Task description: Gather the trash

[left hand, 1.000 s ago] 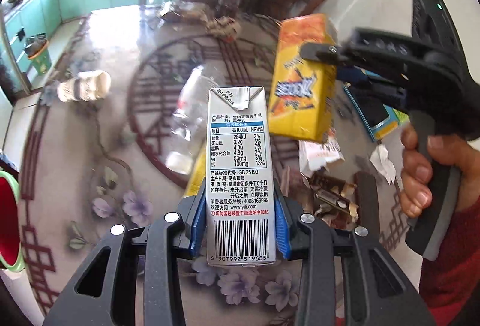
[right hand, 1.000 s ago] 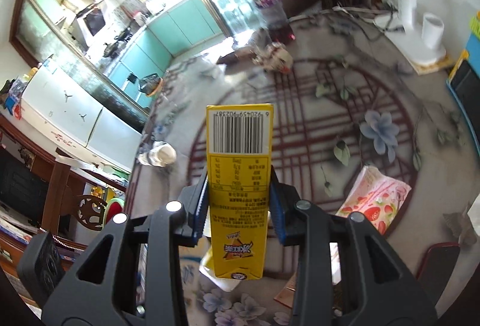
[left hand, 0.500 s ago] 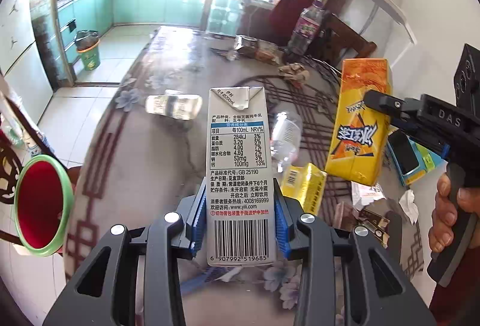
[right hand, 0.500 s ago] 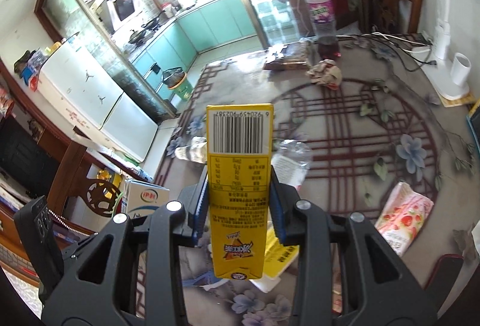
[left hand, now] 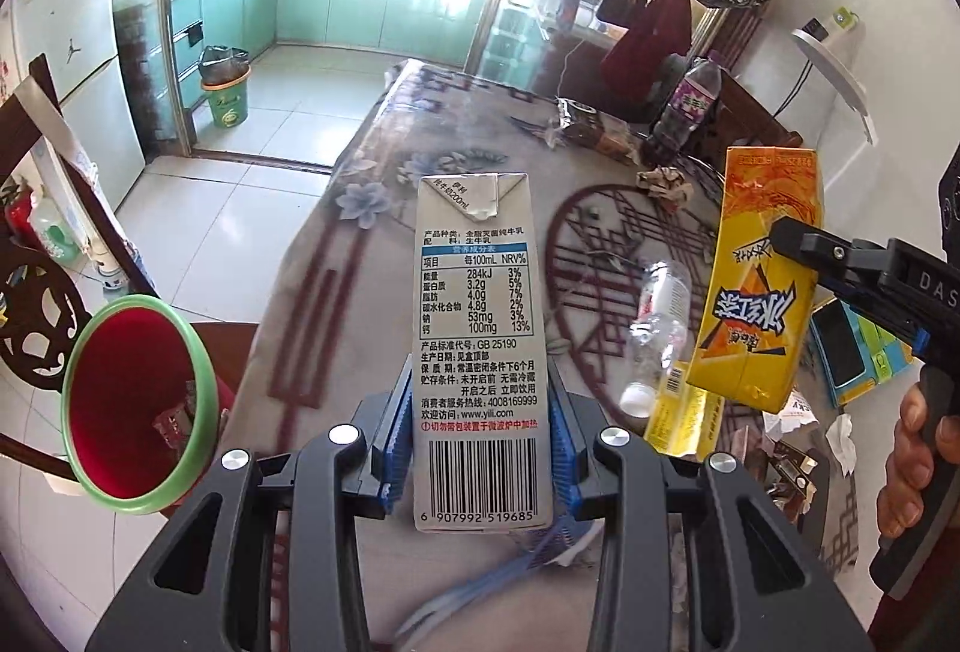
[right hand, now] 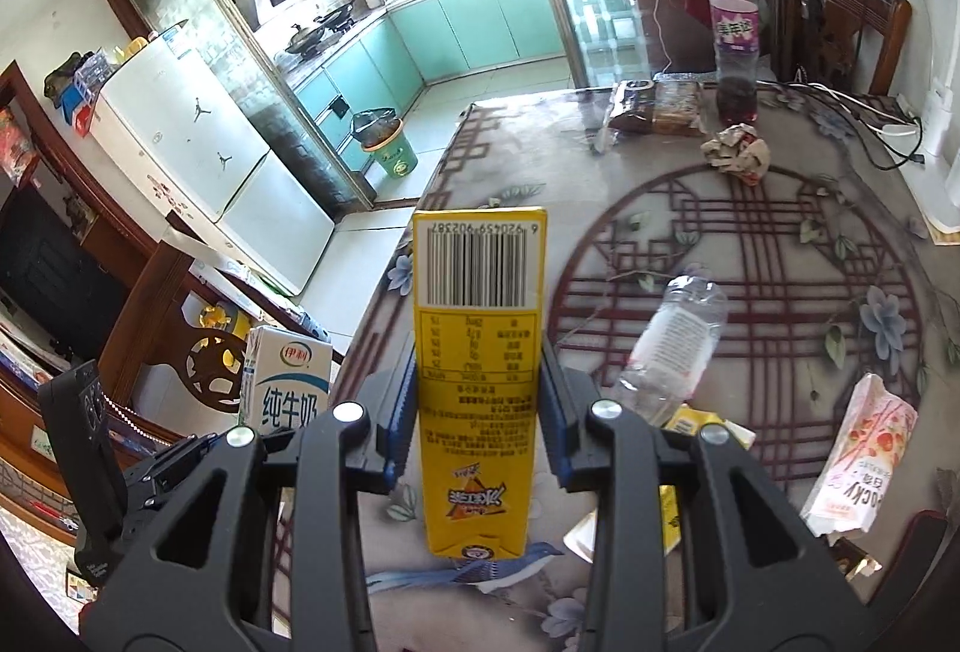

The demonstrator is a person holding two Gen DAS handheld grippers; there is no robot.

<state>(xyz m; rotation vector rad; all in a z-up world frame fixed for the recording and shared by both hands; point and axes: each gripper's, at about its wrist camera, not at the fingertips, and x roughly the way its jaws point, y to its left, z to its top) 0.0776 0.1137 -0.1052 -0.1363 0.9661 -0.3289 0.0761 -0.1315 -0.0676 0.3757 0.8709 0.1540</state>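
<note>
My left gripper (left hand: 480,448) is shut on a white milk carton (left hand: 477,340) and holds it upright above the table's left edge. The same carton shows at the lower left of the right wrist view (right hand: 288,382). My right gripper (right hand: 474,436) is shut on a yellow drink carton (right hand: 477,370), held upside down; it also shows at the right of the left wrist view (left hand: 756,280). A red bin with a green rim (left hand: 135,400) stands below the table's left side, some wrapper inside it.
On the patterned table (right hand: 750,232) lie an empty clear bottle (right hand: 672,340), a flattened yellow carton (left hand: 684,412), a crumpled paper ball (right hand: 735,153), a Pocky wrapper (right hand: 864,454) and a purple-labelled bottle (right hand: 735,33). A phone (left hand: 843,346) lies at the right.
Both grippers have risen and pulled back toward the table's left edge with their cartons. The red bin has come further into the left wrist view.
</note>
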